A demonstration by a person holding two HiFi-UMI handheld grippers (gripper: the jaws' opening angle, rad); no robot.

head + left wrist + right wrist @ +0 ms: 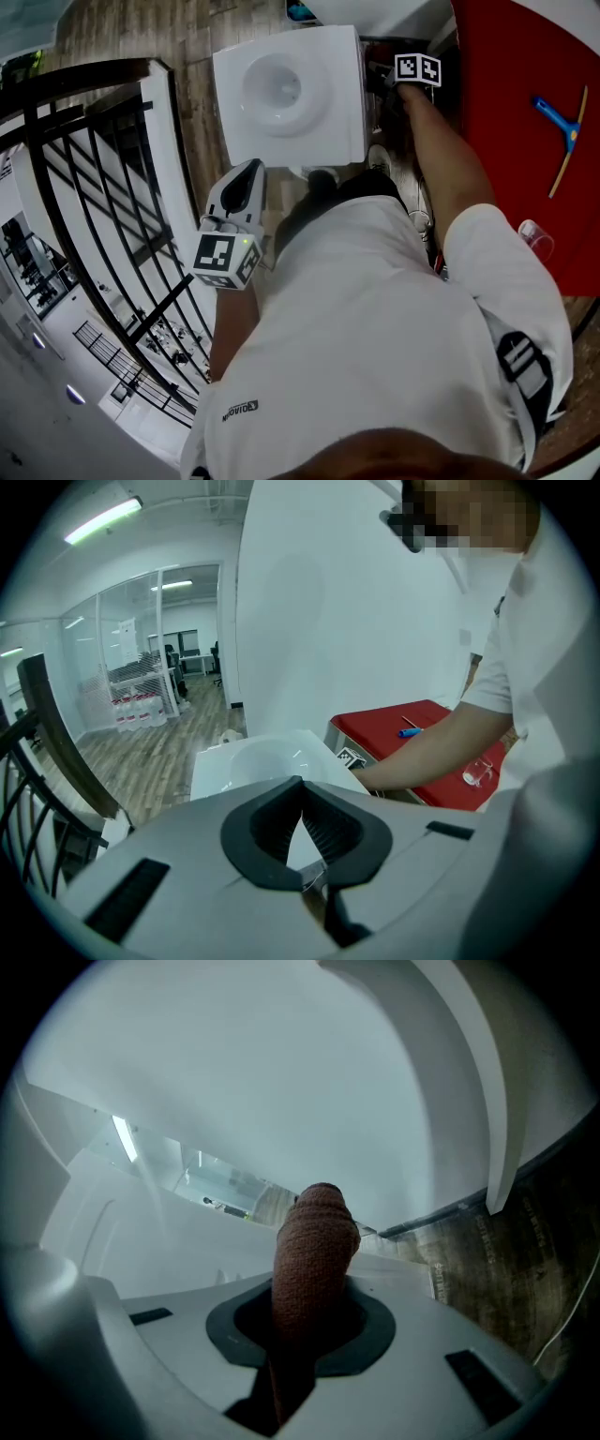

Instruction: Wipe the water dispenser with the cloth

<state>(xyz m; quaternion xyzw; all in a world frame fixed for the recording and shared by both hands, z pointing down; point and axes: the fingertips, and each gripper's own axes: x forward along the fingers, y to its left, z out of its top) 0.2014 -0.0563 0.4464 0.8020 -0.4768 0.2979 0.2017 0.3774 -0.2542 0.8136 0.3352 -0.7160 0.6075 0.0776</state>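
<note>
Right gripper (309, 1321) clamped on cloth (315, 1232), beside dispenser (291, 94): judged soft, light, best held by its bunched fold. Left gripper (300, 794) closed, empty.

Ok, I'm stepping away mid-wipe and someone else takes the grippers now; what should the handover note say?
Right gripper: shut on the rolled brown cloth, down beside the white water dispenser, on the person's right. Contact with it unclear.
Left gripper: shut, empty, near the dispenser's close left corner.
Done: cloth in grip; wiped area not readable.
Left: wipe the sides and recessed top.
</note>
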